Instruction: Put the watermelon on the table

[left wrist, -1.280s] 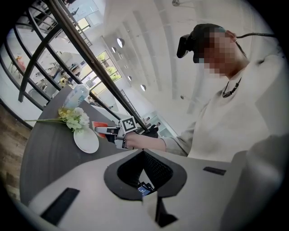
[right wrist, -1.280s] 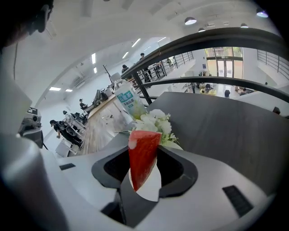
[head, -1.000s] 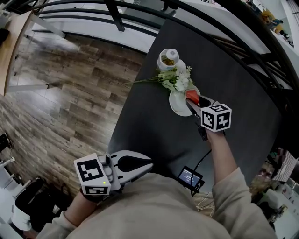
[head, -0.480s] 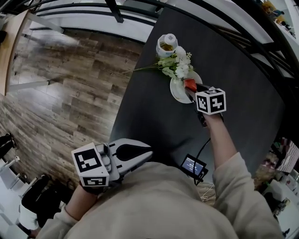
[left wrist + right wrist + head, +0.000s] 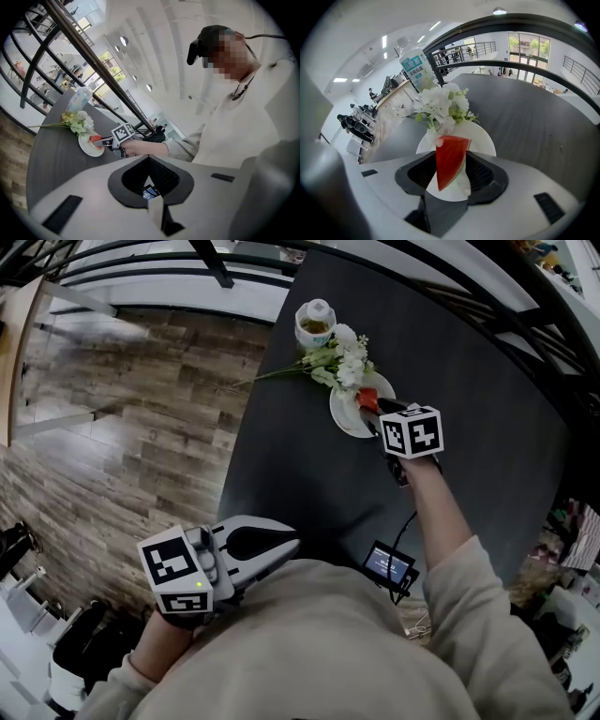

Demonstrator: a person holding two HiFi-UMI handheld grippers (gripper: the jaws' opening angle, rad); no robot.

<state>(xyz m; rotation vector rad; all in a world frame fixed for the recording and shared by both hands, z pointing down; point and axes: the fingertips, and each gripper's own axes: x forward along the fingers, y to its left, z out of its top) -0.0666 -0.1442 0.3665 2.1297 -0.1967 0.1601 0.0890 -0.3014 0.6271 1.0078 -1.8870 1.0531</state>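
Observation:
A red wedge of watermelon [image 5: 451,159] with a thin green rind stands upright between the jaws of my right gripper [image 5: 452,158], which is shut on it. The slice hangs just over a small white plate [image 5: 485,140] on the dark table [image 5: 469,381]. From the head view, the right gripper [image 5: 368,407] reaches out over the plate [image 5: 343,418] with the watermelon [image 5: 366,398] at its tip. My left gripper [image 5: 284,549] is held close to my body, off the table's near edge. It is shut with nothing in it, and its tips [image 5: 149,159] meet.
White flowers [image 5: 342,357] with green stems lie against the plate's far side, and a drink bottle [image 5: 314,322] stands behind them. A small screen on a cable [image 5: 389,566] hangs near my chest. Wooden floor [image 5: 141,427] lies left of the table, and a black railing curves round the far edge.
My right gripper has sunk slightly towards the plate with the watermelon still in it. The left gripper has stayed where it was.

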